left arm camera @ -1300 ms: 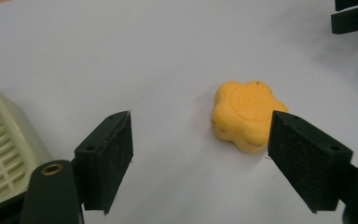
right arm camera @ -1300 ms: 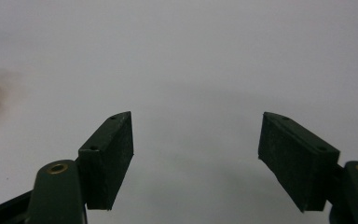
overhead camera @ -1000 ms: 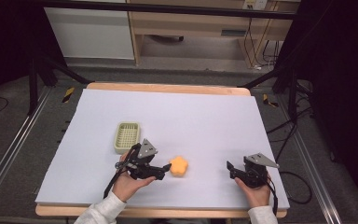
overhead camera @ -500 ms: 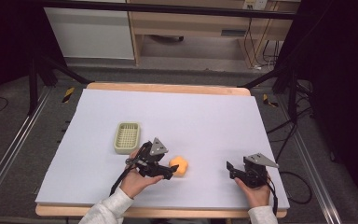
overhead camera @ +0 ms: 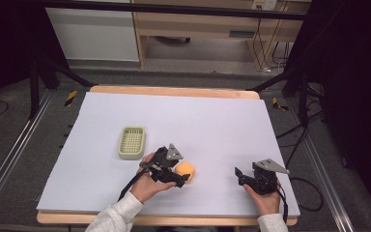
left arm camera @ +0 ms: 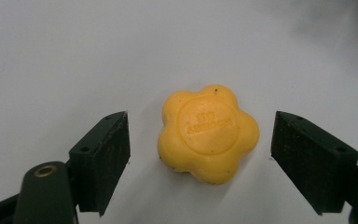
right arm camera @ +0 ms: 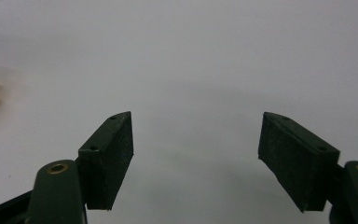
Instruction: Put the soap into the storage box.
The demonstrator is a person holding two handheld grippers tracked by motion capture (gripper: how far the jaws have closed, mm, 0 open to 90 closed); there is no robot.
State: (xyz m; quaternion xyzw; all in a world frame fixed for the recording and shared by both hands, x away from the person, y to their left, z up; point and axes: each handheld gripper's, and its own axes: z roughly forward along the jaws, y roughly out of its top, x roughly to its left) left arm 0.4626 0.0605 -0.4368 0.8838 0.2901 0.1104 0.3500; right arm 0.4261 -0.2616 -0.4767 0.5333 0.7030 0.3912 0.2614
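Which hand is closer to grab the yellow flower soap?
Left. The left gripper has its open jaws on either side of the soap, while the right gripper sits apart with nothing between its jaws.

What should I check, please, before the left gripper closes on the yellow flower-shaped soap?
1. Left gripper jaws open: ok.
2. Yellow soap lies between the jaws, gaps both sides: ok.
3. Soap centred: not ok, it sits nearer the left jaw.
4. Soap flat on the white table, stamped face up: ok.
5. Green basket upright with nothing visible in it: ok.
6. Right gripper open, apart from the soap: ok.
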